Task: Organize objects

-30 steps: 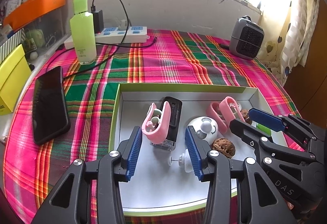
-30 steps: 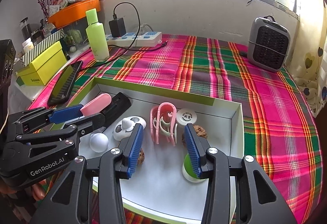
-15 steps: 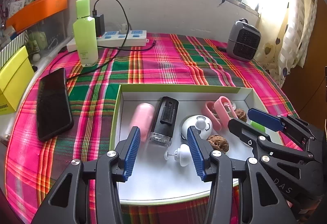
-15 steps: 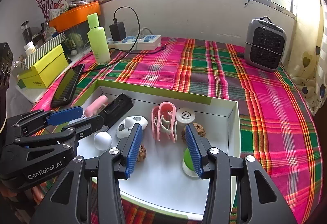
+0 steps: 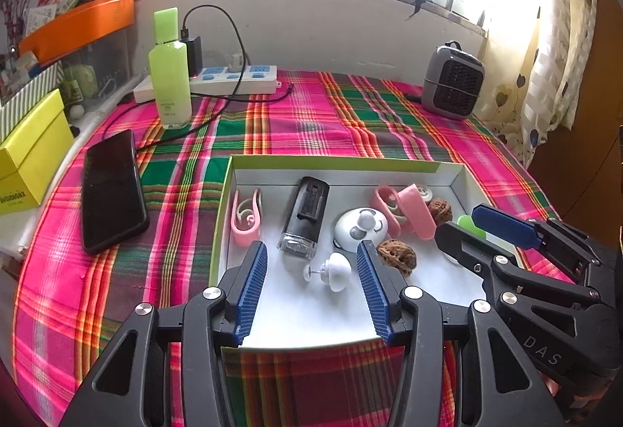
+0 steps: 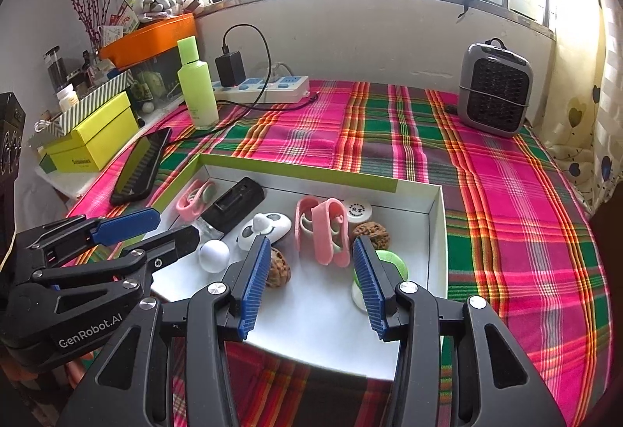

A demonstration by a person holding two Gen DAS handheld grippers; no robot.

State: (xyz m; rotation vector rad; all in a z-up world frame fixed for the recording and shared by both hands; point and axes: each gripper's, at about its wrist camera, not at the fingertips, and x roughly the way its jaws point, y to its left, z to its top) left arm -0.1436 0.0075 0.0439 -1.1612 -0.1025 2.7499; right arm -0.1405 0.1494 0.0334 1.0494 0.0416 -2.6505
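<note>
**Box contents after release, both tools empty**

Grippers, nearest the lens: left gripper (image 5: 311, 287) and right gripper (image 6: 311, 279), black frames with ribbed blue pads, both hanging over the near edge of the shallow white cardboard box with green rim (image 5: 342, 161). Jaws on each have just been opening a little; nothing sits between either pair, and neither presses on anything. Both now stand further back from the box than a second ago.

Inside the box, near to far:
- white mushroom-shaped knob (image 5: 335, 270), lying on its side, just ahead of the left pads
- two brown wrinkled walnuts (image 5: 397, 256), one near, one toward the far right corner
- white round panda-face gadget (image 5: 360, 228)
- green-topped white cap (image 6: 383, 263), at the right wall
- black rectangular device with clear end (image 5: 305, 217)
- pink plastic clip, left one (image 5: 246, 218), now lying flat by the left wall, where a second ago it stood between the left pads
- pink plastic clips, right cluster (image 5: 405, 211)

Beyond: plaid cloth (image 5: 311, 123), black phone (image 5: 111, 189), green bottle (image 5: 169, 76).

Judgement: the clip's placing looks done; a next pick is due.
</note>
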